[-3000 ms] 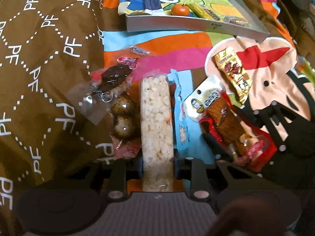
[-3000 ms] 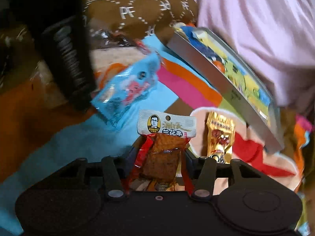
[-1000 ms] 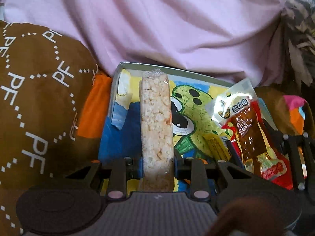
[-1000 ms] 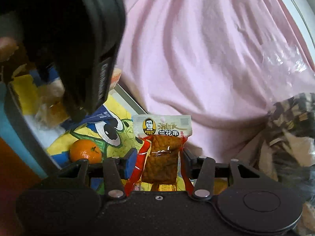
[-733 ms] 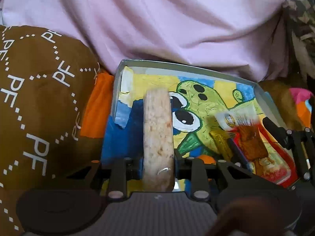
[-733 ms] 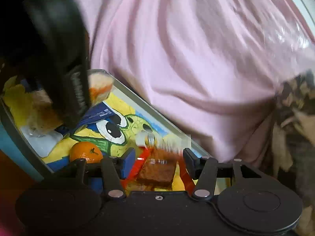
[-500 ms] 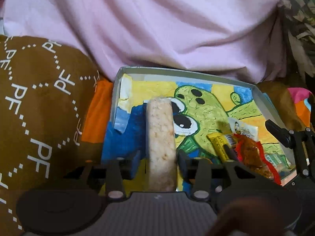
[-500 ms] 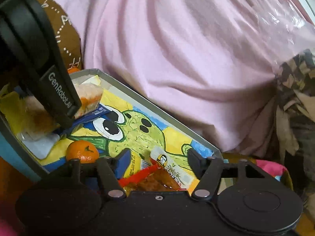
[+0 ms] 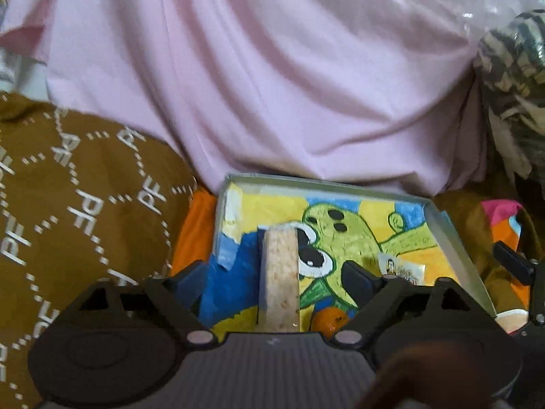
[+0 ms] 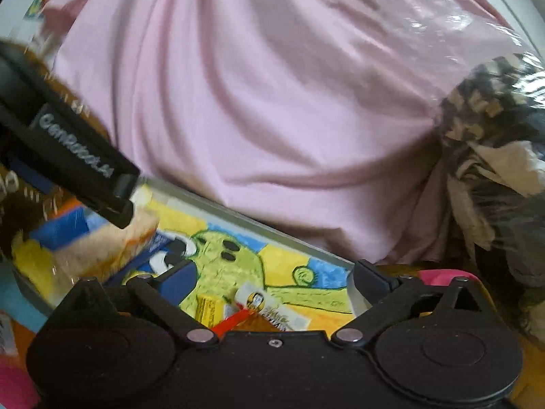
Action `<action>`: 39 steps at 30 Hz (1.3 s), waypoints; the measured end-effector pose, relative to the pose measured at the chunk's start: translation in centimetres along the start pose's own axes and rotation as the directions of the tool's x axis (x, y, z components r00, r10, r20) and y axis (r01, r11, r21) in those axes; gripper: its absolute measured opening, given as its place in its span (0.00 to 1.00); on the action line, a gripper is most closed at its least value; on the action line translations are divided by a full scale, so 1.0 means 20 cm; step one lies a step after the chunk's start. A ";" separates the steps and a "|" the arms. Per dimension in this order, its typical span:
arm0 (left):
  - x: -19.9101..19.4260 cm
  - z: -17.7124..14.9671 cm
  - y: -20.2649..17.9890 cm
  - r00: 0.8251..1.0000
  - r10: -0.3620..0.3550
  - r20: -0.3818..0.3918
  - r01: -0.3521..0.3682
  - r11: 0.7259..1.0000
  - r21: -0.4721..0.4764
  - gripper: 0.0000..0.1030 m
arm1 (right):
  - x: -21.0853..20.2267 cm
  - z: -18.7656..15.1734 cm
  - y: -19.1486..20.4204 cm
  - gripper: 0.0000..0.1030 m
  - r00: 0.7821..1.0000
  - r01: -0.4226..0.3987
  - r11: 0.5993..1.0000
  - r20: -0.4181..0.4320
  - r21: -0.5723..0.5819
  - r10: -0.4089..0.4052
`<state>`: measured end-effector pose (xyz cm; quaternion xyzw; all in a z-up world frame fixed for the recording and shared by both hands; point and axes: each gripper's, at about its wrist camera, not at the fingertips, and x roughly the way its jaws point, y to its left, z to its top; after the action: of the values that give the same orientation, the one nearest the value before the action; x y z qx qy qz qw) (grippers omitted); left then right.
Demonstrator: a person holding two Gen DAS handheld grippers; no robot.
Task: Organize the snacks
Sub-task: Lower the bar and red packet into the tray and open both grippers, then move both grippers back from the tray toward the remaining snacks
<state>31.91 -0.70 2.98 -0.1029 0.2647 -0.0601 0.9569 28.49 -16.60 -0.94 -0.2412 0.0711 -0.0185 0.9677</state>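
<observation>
A: What's hidden at the bottom of the left wrist view?
B: The rice bar's (image 9: 280, 279) near end and half the orange (image 9: 329, 319).
A: And the right view?
B: The red snack packet (image 10: 262, 308) is mostly covered; its label is unreadable.

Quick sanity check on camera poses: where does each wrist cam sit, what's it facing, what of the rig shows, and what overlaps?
Left wrist: sits behind the left gripper, facing the tray and pink cloth; its open fingers flank a rice bar, and the right gripper's tip pokes in at right.
Right wrist: sits behind the right gripper, facing the same tray from its right end; open fingers over a snack packet, the left gripper shows at left.
Shared: tray, rice bar, snack packet, pink cloth.
</observation>
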 end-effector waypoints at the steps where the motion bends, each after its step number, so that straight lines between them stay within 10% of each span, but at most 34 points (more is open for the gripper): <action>1: -0.03 0.01 0.00 1.000 0.008 0.012 -0.008 1.000 0.005 0.92 | -0.02 0.01 -0.02 0.99 1.000 0.002 1.000 0.006 0.017 -0.002; 21: -0.71 -0.13 0.02 0.978 0.128 0.166 -0.135 0.990 0.031 1.00 | -0.67 0.09 -0.15 0.99 0.995 -0.049 0.976 0.091 0.215 0.030; 39: -1.02 -0.42 0.15 0.973 0.229 0.039 -0.231 0.971 0.056 1.00 | -1.11 -0.08 -0.07 0.99 0.980 -0.192 0.951 -0.003 0.242 0.199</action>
<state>10.33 4.34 5.36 -0.0437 0.2574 0.0450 0.9643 6.36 -17.00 1.21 -0.1138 0.1053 0.0656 0.9857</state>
